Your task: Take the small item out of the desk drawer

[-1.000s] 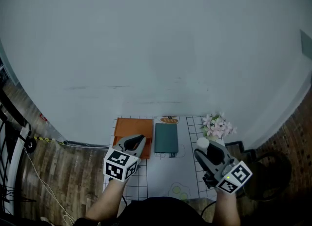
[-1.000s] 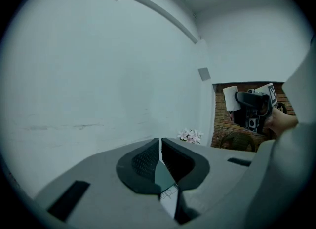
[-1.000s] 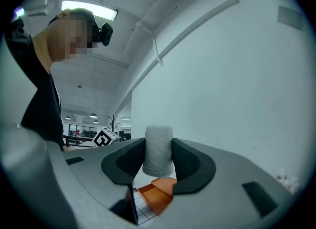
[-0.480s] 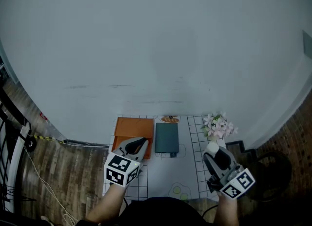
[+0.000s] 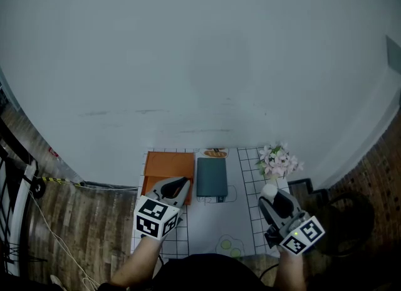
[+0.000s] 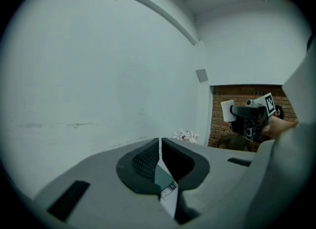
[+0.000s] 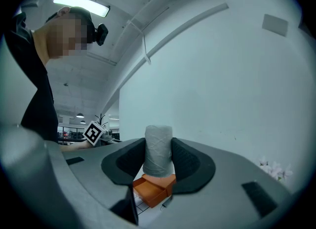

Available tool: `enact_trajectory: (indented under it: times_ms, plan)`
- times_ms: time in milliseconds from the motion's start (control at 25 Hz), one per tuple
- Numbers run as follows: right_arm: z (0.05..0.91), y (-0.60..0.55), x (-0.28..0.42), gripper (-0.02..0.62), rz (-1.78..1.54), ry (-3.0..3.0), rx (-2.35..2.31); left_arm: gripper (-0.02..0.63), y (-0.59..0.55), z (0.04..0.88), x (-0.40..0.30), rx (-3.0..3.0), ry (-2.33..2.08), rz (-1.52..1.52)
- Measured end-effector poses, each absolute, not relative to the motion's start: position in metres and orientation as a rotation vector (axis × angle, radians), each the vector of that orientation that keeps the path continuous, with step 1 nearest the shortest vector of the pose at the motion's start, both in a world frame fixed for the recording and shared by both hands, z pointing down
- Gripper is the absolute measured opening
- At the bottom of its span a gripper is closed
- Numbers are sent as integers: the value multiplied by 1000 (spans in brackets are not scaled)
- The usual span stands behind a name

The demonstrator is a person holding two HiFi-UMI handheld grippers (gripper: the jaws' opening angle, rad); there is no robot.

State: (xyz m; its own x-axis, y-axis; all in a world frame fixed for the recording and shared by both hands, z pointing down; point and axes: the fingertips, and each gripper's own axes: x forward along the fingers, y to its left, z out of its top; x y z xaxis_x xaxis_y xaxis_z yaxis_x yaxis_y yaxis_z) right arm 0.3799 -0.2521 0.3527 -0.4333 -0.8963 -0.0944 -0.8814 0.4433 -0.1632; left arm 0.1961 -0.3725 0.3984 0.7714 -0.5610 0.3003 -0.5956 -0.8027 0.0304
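An orange desk drawer [image 5: 168, 166] lies open on the white gridded mat [image 5: 210, 221]; it also shows low in the right gripper view as the orange drawer [image 7: 154, 189]. My right gripper [image 5: 271, 194] is shut on a small white cylindrical roll [image 7: 158, 150], held upright between its fingers above the mat's right edge. The same roll [image 5: 269, 190] shows at the gripper's tip in the head view. My left gripper [image 5: 177, 187] hovers over the drawer's near right corner, its jaws nearly touching with nothing between them [image 6: 160, 155].
A teal flat box [image 5: 212, 177] lies on the mat beside the drawer. A bunch of pale pink flowers [image 5: 279, 160] stands at the mat's far right corner. A pale wall rises behind the desk; wooden floor and cables [image 5: 44, 221] lie to the left.
My right gripper has drawn back toward me and slightly right with the roll still held. The left gripper pulled back a little, then stayed put.
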Motion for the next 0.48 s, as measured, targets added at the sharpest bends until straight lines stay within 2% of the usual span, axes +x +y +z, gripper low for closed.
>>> enact_trajectory:
  times_ms: [480]
  plan:
    - [353, -251, 375, 164, -146, 2522, -1549, 26, -372, 404, 190, 2825, -941, 423]
